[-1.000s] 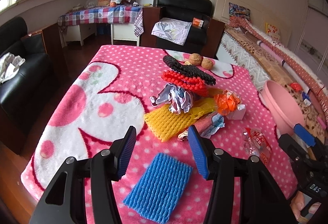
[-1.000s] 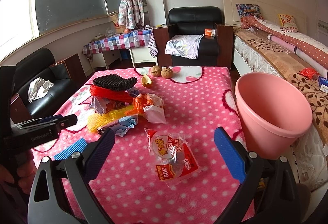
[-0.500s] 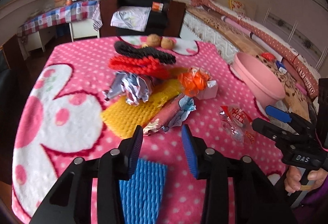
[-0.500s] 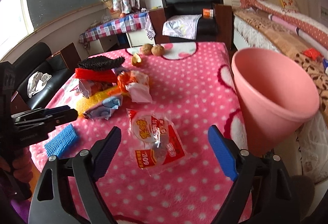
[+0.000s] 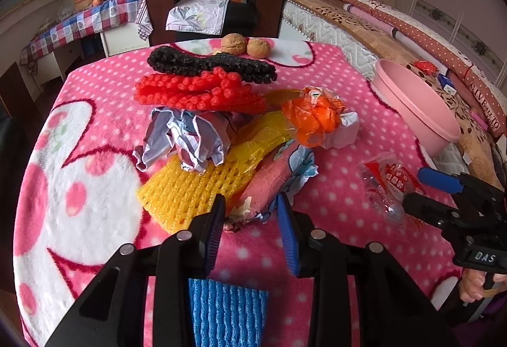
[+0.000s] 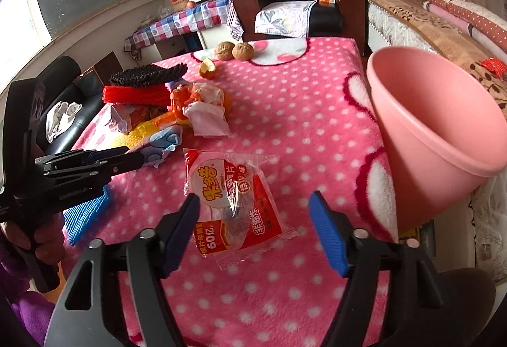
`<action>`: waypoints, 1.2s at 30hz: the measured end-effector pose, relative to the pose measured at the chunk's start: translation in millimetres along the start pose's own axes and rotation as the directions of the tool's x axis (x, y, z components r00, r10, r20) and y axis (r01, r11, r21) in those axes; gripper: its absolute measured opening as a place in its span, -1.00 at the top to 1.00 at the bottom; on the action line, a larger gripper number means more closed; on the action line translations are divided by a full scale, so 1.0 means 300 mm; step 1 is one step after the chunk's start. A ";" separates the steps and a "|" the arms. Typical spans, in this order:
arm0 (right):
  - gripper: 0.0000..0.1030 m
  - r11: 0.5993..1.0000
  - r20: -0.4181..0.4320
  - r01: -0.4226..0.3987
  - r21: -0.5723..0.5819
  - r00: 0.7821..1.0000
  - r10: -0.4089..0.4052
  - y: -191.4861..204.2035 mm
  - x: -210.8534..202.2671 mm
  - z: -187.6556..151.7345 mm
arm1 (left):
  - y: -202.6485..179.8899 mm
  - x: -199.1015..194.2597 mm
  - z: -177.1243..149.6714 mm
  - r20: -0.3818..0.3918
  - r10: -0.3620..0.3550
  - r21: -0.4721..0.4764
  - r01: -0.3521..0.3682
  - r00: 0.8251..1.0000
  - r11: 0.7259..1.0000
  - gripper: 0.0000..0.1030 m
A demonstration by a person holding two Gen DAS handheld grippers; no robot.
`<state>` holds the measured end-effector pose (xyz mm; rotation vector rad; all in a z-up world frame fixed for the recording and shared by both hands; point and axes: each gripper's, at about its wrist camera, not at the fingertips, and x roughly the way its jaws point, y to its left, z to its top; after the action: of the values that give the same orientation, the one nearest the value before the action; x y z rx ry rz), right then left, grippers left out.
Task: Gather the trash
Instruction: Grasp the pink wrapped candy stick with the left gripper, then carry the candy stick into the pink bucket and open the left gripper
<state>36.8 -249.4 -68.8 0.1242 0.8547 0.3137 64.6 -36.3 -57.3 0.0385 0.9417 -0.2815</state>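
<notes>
Hovering over the near edge of the desk [image 5: 95, 131], your left tongs [image 5: 252, 220] stand at a narrow gap, holding nothing, their blue pads on either side of the near end of a crumpled pink and blue wrapper [image 5: 279, 175]. Below them lies a blue foam net [image 5: 226, 312]. Your right tongs [image 6: 255, 220] are spread wide and empty above a clear snack bag [image 6: 231, 201] printed in red and yellow; its digits read "60l2" upside down, the Chinese characters too small to read. In the left view your right tool carries the letters "DAS". Only the right view shows a piece of fruit peel [image 6: 207, 68] beside the two walnuts [image 6: 234, 50] at the far edge. The pink bucket [image 6: 443, 137] hangs off the desk's right edge.
</notes>
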 end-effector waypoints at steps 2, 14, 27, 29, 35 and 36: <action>-0.07 1.000 -0.014 -0.015 0.001 1.000 0.015 0.000 0.010 0.003 | 0.007 -0.001 -0.005 0.000 -0.004 0.001 0.004 1.000 1.000 0.43; 0.59 0.995 -0.007 -0.089 0.042 0.996 0.090 -0.032 -0.025 -0.006 | -0.030 -0.077 -0.034 0.018 -0.059 0.051 0.058 0.998 0.997 0.61; 0.73 0.992 0.087 -0.120 0.033 0.989 0.117 -0.038 -0.147 -0.014 | -0.007 -0.237 -0.096 0.050 -0.116 0.059 0.113 0.992 0.992 0.61; 0.74 0.992 0.106 -0.120 0.041 0.988 0.115 -0.051 -0.165 -0.007 | -0.024 -0.259 -0.092 0.066 -0.137 0.078 0.131 0.988 0.988 0.61; 0.74 0.992 0.198 -0.086 0.096 0.978 0.066 -0.124 -0.247 0.036 | -0.097 -0.281 -0.029 0.103 -0.200 0.093 0.190 0.974 0.977 0.61; 0.74 0.991 0.213 -0.076 0.110 0.976 0.051 -0.142 -0.258 0.043 | -0.113 -0.280 -0.012 0.107 -0.210 0.091 0.201 0.972 0.975 0.61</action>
<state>8.4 -314.3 -14.5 0.2898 0.6599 0.3041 6.4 -49.8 10.9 -0.0030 0.8190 -0.5081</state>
